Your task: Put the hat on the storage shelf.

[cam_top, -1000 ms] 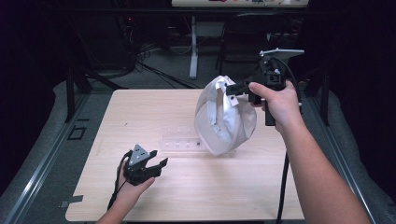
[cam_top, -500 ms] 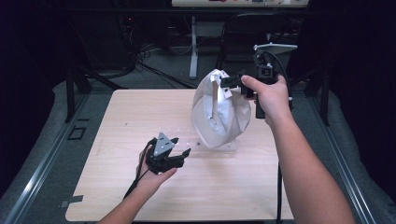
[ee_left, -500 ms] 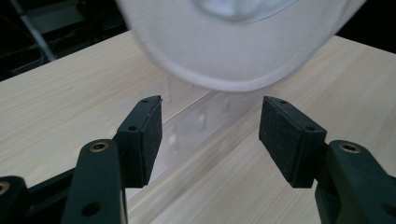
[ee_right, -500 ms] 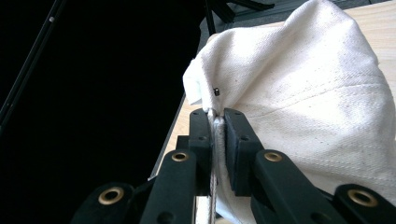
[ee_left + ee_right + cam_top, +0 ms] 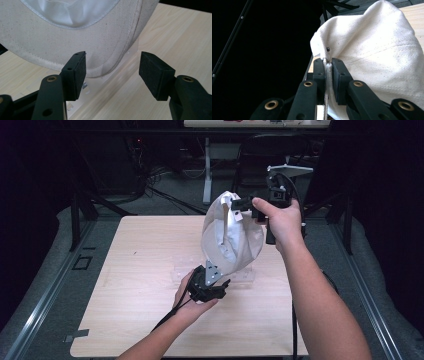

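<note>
Above the desk (image 5: 130, 290), a white cap (image 5: 231, 237) hangs from the right gripper (image 5: 240, 204), whose fingers (image 5: 339, 75) are clamped together on a fold of its cloth near the upper edge. The right hand (image 5: 281, 217) holds that gripper up at the far side of the desk. Below, the left gripper (image 5: 220, 281) sits just under the cap's lower rim, its fingers (image 5: 75, 72) spread apart, with the rim lying just beyond and between them. A clear plastic stand (image 5: 245, 276) rests on the desk beneath the cap.
</note>
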`<state>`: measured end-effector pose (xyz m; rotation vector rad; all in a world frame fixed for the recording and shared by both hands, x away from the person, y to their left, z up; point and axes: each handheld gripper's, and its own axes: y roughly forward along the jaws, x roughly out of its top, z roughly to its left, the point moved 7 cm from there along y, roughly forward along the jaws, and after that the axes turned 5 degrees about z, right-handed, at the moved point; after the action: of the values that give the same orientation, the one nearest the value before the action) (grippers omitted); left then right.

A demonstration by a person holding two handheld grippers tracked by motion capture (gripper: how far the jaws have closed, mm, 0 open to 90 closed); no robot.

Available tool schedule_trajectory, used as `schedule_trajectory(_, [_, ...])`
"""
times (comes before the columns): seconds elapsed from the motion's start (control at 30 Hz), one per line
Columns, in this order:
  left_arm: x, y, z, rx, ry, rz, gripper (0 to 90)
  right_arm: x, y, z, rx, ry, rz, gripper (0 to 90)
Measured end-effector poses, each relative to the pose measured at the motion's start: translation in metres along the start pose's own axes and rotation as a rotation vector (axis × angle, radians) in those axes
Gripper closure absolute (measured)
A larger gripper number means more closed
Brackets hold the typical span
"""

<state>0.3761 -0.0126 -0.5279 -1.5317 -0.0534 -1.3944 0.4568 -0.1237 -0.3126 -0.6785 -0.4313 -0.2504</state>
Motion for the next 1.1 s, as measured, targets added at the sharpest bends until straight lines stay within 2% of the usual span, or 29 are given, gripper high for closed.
schedule_trajectory(0.1, [0.000, 0.004, 0.001, 0.042, -0.006, 0.024, 43.4, 0.001, 0.001, 0.002, 0.001, 0.003, -0.004, 82.5])
schedule_trajectory(0.23, [-0.001, 0.006, 0.006, 0.061, -0.025, 0.040, 53.2, 0.001, 0.001, 0.004, -0.001, -0.002, -0.001, 82.4])
schedule_trajectory(0.27, [-0.002, 0.006, 0.008, 0.073, -0.030, 0.046, 53.2, 0.001, 0.001, 0.004, -0.001, -0.002, -0.001, 82.4])
schedule_trajectory(0.33, [-0.003, 0.006, 0.012, 0.072, -0.025, 0.057, 57.1, 0.001, 0.001, 0.005, -0.003, -0.002, -0.002, 82.4])
schedule_trajectory(0.4, [-0.004, 0.005, 0.016, 0.095, -0.019, 0.065, 63.0, 0.002, 0.001, 0.006, -0.002, -0.003, -0.006, 82.4])
schedule_trajectory(0.43, [-0.005, 0.004, 0.017, 0.089, -0.024, 0.069, 66.2, 0.002, 0.000, 0.007, 0.002, -0.003, -0.008, 82.4])
schedule_trajectory(0.53, [-0.007, 0.003, 0.021, 0.078, -0.032, 0.067, 67.6, 0.001, -0.001, 0.009, -0.001, -0.009, -0.003, 82.4])
schedule_trajectory(0.8, [-0.009, -0.003, 0.032, 0.062, -0.022, 0.042, 77.0, 0.001, 0.003, 0.017, -0.004, -0.025, 0.001, 82.3])
schedule_trajectory(1.0, [-0.011, -0.009, 0.040, 0.028, -0.039, 0.018, 82.5, 0.002, 0.005, 0.018, -0.008, -0.022, -0.009, 82.4])
schedule_trajectory(1.03, [-0.013, -0.009, 0.041, 0.009, -0.044, 0.014, 83.1, 0.002, 0.006, 0.017, -0.011, -0.021, -0.012, 82.4])
schedule_trajectory(1.1, [-0.014, -0.010, 0.042, -0.004, -0.045, 0.014, 83.3, 0.002, 0.006, 0.017, -0.013, -0.023, -0.005, 82.3])
